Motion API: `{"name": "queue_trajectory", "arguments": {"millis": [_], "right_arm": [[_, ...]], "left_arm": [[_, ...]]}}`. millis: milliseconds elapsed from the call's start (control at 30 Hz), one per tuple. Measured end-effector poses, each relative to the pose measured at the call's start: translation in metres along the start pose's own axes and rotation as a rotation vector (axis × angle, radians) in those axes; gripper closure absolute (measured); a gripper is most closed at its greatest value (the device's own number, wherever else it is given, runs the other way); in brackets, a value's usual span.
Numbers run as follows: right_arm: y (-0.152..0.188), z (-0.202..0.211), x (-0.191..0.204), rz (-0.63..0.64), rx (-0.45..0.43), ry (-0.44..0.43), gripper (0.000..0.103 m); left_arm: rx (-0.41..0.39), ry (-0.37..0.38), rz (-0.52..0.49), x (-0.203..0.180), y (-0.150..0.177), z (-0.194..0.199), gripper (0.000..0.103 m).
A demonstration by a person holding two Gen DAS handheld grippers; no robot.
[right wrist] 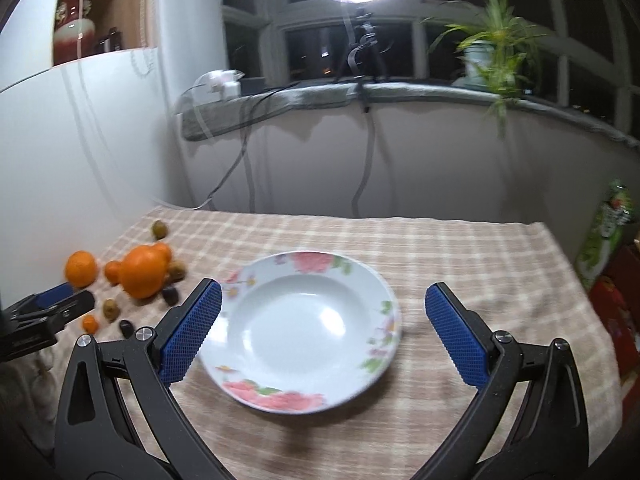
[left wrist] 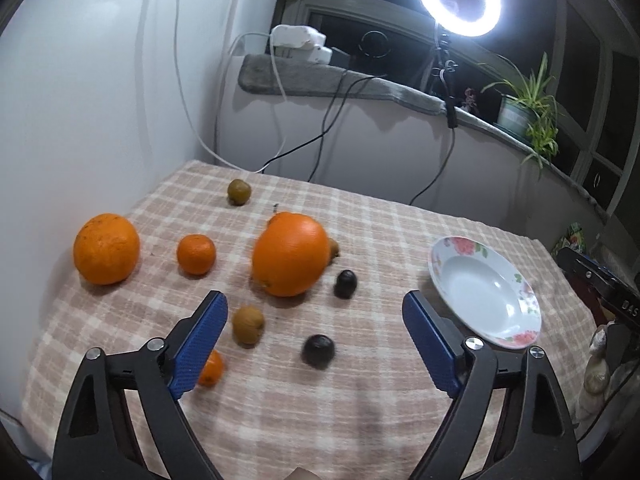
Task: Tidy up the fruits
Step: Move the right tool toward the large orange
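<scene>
The left tongs (left wrist: 316, 312) are held apart above the checked cloth of the table (left wrist: 400, 232), nothing clamped; a brown fruit (left wrist: 248, 324) and a dark fruit (left wrist: 318, 351) lie between the blue pads. A large orange (left wrist: 290, 254) sits ahead, a second orange (left wrist: 106, 248) and a small mandarin (left wrist: 196, 254) to its left. The right tongs (right wrist: 322, 320) are likewise held apart and empty, over the floral plate (right wrist: 276, 260), which is empty. On a black device (left wrist: 600, 284) at the right edge only the letters "DAS" are legible
</scene>
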State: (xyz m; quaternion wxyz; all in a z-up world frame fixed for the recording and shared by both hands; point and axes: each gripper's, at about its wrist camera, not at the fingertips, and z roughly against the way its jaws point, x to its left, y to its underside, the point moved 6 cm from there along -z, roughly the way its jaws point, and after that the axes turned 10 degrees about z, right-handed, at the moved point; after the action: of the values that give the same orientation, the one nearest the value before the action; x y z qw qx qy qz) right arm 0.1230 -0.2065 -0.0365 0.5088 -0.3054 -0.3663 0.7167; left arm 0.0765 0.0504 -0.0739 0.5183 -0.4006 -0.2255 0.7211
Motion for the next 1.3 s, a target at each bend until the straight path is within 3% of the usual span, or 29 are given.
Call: {"name": "queue_trajectory", "arguments": {"millis": [433, 567, 700, 967, 1300], "right_arm": [[-0.031, -0.058, 0.068, 0.033, 0.170, -0.347, 0.000], [-0.038, -0.076, 0.084, -0.005, 0.249, -0.436, 0.000], [-0.044, -0.094, 0.101, -0.064, 0.322, -0.525, 0.011], [-0.037, -0.133, 0.136, -0.116, 0.451, -0.603, 0.020], [-0.036, -0.158, 0.164, -0.138, 0.488, -0.640, 0.027]], "left_arm": [[0.101, 0.069, 0.019, 0.024, -0.025, -0.040, 0.023], [0.137, 0.081, 0.004, 0.024, -0.028, -0.053, 0.031], [0.160, 0.088, -0.012, 0.024, -0.029, -0.066, 0.034], [0.203, 0.123, 0.030, 0.036, -0.027, -0.077, 0.034], [0.219, 0.135, 0.020, 0.031, -0.027, -0.082, 0.035]]}}
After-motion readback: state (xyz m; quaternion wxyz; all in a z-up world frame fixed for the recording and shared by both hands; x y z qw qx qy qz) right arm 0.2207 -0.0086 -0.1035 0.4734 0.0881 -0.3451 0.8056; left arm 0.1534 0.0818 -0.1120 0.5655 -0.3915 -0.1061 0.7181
